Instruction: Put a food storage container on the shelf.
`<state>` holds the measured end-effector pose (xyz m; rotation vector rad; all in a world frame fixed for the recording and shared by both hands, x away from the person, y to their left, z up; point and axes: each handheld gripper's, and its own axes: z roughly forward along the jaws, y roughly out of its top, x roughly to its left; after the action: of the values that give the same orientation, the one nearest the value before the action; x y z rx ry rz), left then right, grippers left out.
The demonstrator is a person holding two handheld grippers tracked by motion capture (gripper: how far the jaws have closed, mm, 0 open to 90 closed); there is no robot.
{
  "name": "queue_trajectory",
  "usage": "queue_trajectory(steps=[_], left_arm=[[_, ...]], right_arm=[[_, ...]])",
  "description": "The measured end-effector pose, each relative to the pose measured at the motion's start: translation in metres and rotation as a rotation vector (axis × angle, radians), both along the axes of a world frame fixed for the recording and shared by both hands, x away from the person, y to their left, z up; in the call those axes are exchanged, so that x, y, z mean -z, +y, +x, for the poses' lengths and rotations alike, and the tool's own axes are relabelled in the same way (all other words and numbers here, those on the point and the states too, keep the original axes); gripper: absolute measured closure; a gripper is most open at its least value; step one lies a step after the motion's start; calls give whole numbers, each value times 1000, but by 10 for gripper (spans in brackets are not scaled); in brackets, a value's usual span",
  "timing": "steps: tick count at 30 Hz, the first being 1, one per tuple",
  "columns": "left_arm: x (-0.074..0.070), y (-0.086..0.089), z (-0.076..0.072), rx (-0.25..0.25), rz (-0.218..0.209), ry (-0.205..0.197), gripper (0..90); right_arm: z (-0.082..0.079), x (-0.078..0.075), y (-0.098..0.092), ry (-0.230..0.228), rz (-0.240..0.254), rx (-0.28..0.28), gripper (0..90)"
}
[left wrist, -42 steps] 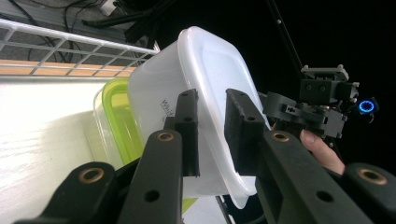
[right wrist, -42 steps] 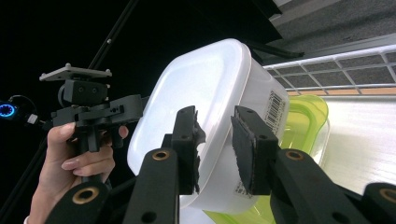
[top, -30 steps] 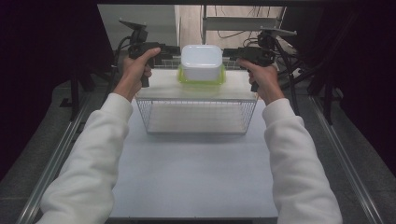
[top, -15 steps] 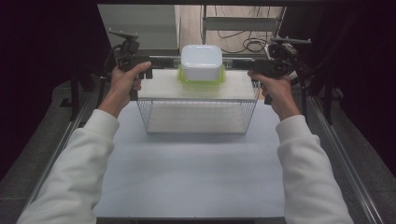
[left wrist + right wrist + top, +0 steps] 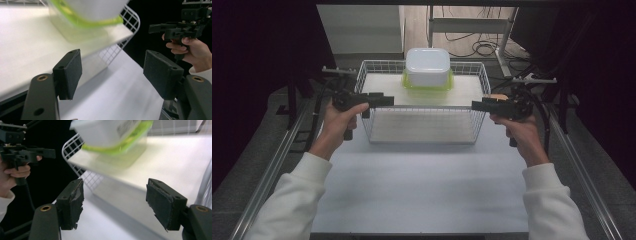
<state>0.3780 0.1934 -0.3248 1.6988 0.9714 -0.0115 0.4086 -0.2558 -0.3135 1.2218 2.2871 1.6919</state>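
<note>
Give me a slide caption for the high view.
Two open grippers, left and right, flank a wire basket holding an upside-down container.

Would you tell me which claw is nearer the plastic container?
Left, marginally: left claw is beside the wire basket, front-left of the plastic container; right claw sits front-right.

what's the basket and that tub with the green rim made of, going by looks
The basket looks like thin metal wire with a glossy white coating: an open welded grid you can see through. The tub looks like plastic: a smooth, milky, slightly translucent body with rounded corners and a soft sheen, sitting upside down on a lime-green lid, probably plastic too.
</note>
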Motion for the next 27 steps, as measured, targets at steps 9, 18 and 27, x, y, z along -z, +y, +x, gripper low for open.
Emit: queue_trajectory(steps=[9, 18, 27], left_arm=[[44, 5, -36, -18, 19, 12, 311], [90, 8, -69, -25, 110, 23, 309], [120, 13, -90, -25, 127, 63, 305]], right_arm=[[-36, 45, -11, 10, -17, -35, 303], [-60, 84, -6, 26, -106, -75, 292], [-72, 120, -6, 77, -158, -78, 272]])
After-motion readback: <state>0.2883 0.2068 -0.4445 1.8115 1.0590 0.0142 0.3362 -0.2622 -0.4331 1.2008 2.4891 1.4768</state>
